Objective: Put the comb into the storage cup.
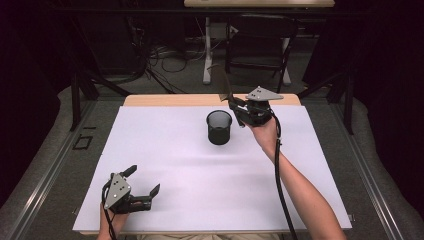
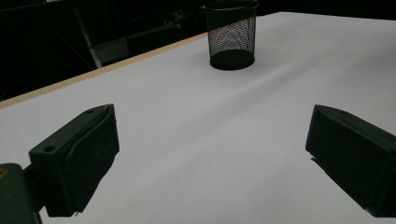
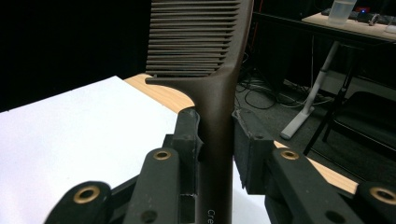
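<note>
Comb [image 3: 205, 70] clamped upright in raised right hand-held gripper [image 1: 235, 106]; left hand-held gripper [image 1: 145, 184] low, jaws apart.

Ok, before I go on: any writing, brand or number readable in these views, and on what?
"Cre": pale letters low on the handle of the dark comb clamped in the right gripper, cut off by the bottom edge of the right gripper view, so the rest of the word cannot be read.
The mesh cup, the white sheet and the left gripper carry no readable text.
</note>
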Available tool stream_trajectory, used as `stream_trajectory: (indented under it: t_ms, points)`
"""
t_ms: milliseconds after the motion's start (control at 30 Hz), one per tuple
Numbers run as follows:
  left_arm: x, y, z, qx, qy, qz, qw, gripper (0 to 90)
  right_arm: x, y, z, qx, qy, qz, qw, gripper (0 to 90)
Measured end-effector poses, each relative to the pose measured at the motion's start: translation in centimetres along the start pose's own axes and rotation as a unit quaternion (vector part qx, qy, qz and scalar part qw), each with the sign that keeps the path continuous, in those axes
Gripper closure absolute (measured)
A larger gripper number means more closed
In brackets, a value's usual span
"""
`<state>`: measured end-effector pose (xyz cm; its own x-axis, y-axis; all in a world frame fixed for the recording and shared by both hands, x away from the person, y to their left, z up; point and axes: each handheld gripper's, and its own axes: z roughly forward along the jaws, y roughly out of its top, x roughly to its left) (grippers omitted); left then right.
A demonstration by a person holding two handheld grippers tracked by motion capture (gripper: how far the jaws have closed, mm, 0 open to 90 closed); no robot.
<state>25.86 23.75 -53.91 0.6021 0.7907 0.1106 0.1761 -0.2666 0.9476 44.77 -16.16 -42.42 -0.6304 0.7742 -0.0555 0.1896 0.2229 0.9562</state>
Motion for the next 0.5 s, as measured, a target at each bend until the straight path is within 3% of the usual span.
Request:
stream_trajectory:
  t_ms: [500]
  points:
    - [0.03, 0.00, -0.02, 0.001, 0.000, 0.001, 1.0000, 2.8, -0.17, 0.09, 0.80, -0.012, -0.004, 0.003, 0.9999, 72.5]
